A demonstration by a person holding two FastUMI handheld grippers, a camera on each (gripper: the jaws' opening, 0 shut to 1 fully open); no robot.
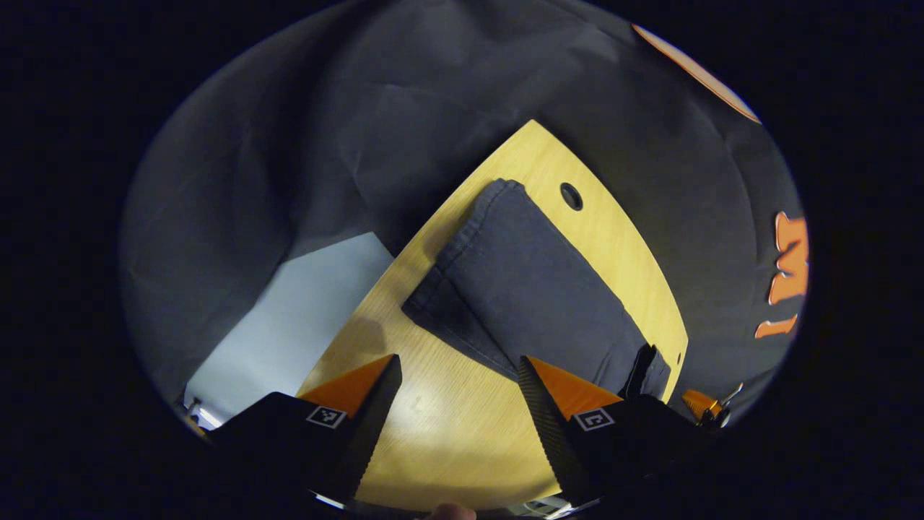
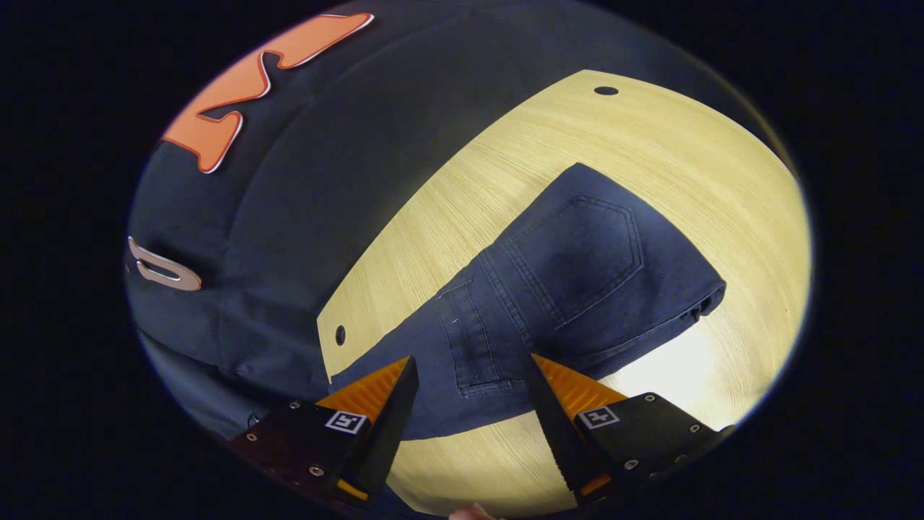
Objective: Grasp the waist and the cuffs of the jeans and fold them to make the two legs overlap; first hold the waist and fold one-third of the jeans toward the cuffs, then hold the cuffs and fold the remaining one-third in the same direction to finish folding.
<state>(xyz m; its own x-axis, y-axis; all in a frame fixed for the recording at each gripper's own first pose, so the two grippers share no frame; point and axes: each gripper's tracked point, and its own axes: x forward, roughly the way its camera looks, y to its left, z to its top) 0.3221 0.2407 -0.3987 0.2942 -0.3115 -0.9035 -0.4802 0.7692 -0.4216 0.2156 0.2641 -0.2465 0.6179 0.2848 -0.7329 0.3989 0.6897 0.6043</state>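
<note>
Though the folded jeans (image 2: 563, 289) looked soft, heavy and floppy, both tongs, left (image 1: 458, 404) and right (image 2: 469, 404), hung open and empty just short of the layered edge, the likeliest hold.

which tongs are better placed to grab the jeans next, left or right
Right, probably: the right tongs hang open directly over the jeans near the pocket; the left tongs frame mostly bare table.

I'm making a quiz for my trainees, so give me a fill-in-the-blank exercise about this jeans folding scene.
1. The jeans lie folded on a wooden ____.
2. Both the left claw and the right claw are ____, holding nothing.
3. In the right gripper view, a back ____ faces up on the jeans.
4. The round hole in the table sits ____ the jeans, not under them.

Missing words: table; open; pocket; beside
</note>
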